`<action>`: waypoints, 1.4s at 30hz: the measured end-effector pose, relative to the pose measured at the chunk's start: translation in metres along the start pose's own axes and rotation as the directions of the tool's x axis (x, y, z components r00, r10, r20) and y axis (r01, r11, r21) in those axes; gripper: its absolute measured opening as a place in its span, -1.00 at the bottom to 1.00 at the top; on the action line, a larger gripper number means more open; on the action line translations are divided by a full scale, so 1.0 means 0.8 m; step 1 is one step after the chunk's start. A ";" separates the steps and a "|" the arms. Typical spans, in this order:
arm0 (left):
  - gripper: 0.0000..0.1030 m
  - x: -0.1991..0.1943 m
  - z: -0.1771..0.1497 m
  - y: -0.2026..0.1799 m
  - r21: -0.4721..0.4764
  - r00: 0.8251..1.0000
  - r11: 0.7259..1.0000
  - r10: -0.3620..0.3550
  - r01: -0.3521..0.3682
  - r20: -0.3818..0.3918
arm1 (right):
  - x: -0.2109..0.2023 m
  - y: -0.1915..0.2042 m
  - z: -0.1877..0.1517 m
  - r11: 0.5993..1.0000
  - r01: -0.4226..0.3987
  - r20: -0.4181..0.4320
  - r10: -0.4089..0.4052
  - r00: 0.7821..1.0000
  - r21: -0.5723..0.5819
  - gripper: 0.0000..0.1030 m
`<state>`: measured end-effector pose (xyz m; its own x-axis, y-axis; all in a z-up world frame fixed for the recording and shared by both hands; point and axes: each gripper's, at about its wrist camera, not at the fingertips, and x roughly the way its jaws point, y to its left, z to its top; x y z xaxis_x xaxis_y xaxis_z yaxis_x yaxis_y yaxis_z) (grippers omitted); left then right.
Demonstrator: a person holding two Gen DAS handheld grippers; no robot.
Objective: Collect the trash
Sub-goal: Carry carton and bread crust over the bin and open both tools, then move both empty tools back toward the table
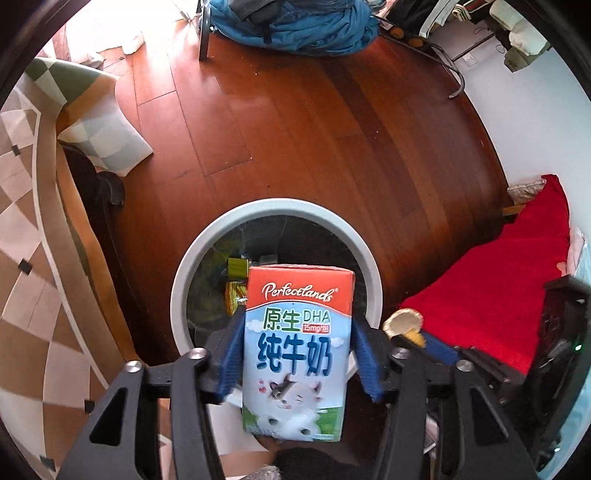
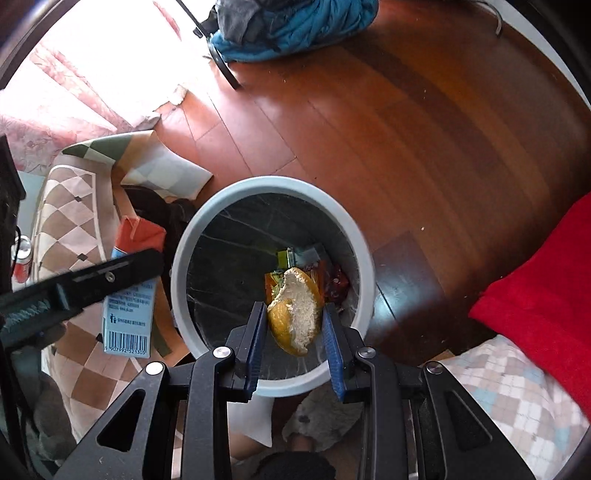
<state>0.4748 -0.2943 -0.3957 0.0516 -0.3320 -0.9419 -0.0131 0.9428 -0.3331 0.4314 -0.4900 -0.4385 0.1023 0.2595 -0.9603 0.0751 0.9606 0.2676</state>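
Note:
A red, white and blue milk carton (image 1: 297,350) stands upright between the blue fingers (image 1: 232,354) of my left gripper (image 1: 297,332), above the near edge of a round grey bin (image 1: 181,288). The pads look slightly apart from the carton's sides, and its lower part is blurred. My right gripper (image 2: 294,310) is shut on a yellow fruit peel (image 2: 295,310) with white pith, held over the open bin (image 2: 184,236). Wrappers (image 2: 284,258) lie at the bin's bottom. The right wrist view shows the carton (image 2: 129,306) left of the bin.
The bin stands on a red-brown wooden floor (image 1: 314,129). A checked sofa with a cushion (image 1: 99,125) lies left and a red cloth (image 1: 498,288) right. A blue bag (image 1: 295,29) sits at the far end. A red can (image 2: 22,258) stands far left.

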 end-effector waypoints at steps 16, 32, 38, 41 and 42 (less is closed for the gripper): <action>0.87 -0.064 -0.053 0.038 -0.026 0.964 0.972 0.237 -0.235 0.119 | 0.011 0.012 -0.005 0.996 0.082 -0.067 -0.080 0.995 0.022 1.00; 0.88 -0.134 -0.107 0.012 -0.006 0.927 0.950 0.307 -0.313 0.215 | -0.091 0.039 -0.045 0.989 0.148 0.014 -0.148 0.989 -0.014 1.00; 0.88 -0.173 -0.128 0.003 -0.004 0.918 0.952 0.296 -0.306 0.262 | -0.148 0.056 -0.065 0.991 0.134 0.069 -0.132 0.989 -0.028 1.00; 0.88 -0.196 -0.139 0.000 -0.006 0.913 0.955 0.286 -0.298 0.291 | -0.178 0.068 -0.076 0.993 0.117 0.105 -0.113 0.988 -0.034 1.00; 0.88 -0.204 -0.143 -0.001 -0.009 0.910 0.955 0.286 -0.297 0.301 | -0.187 0.072 -0.080 0.993 0.112 0.115 -0.108 0.987 -0.035 1.00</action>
<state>0.3525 -0.2441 -0.2466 0.3439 -0.0236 -0.9387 -0.0364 0.9986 -0.0385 0.3569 -0.4669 -0.2841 0.2071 0.1413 -0.9681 0.0511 0.9866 0.1550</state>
